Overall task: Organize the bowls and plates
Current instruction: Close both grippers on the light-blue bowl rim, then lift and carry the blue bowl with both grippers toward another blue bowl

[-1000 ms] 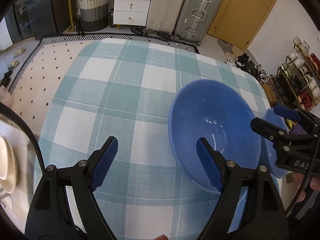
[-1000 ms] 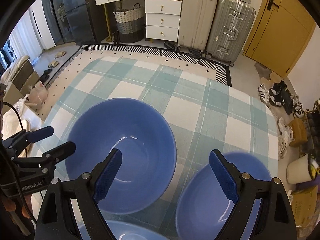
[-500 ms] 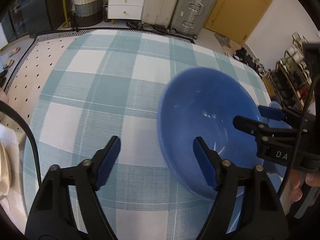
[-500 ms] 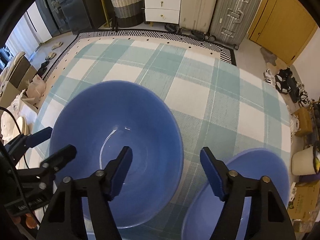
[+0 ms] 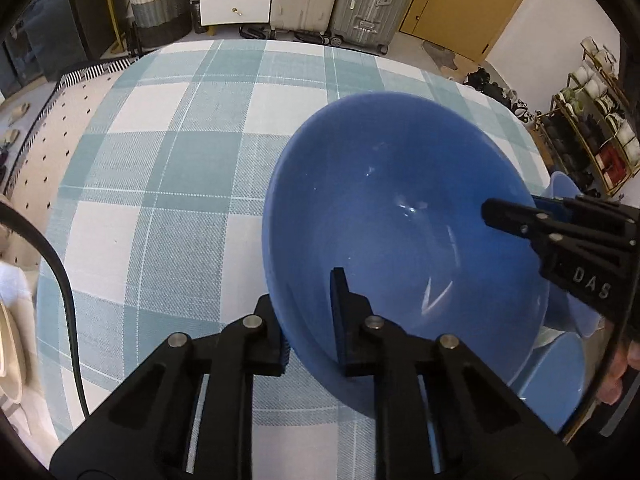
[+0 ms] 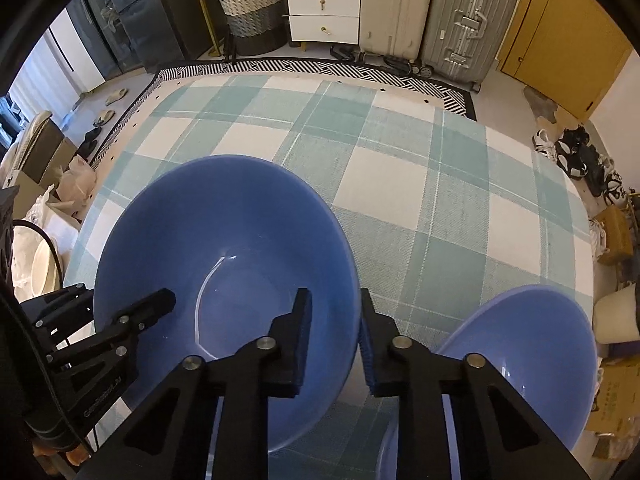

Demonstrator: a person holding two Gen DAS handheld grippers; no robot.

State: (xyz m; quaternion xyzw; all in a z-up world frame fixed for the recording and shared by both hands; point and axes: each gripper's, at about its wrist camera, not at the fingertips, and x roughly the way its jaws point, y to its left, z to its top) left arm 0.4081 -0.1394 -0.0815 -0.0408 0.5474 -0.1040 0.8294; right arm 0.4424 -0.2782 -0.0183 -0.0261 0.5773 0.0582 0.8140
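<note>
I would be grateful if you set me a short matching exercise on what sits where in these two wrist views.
Things:
1. left tongs
2. right tongs
3. second blue bowl
4. wicker basket

Places:
A. on the floor beside the white drawers
B. on the big blue bowl's right rim
C. on the checked cloth, right of the big bowl
D. on the big bowl's left rim

Pairs: 1-D, 2-B, 3-C, 4-A
</note>
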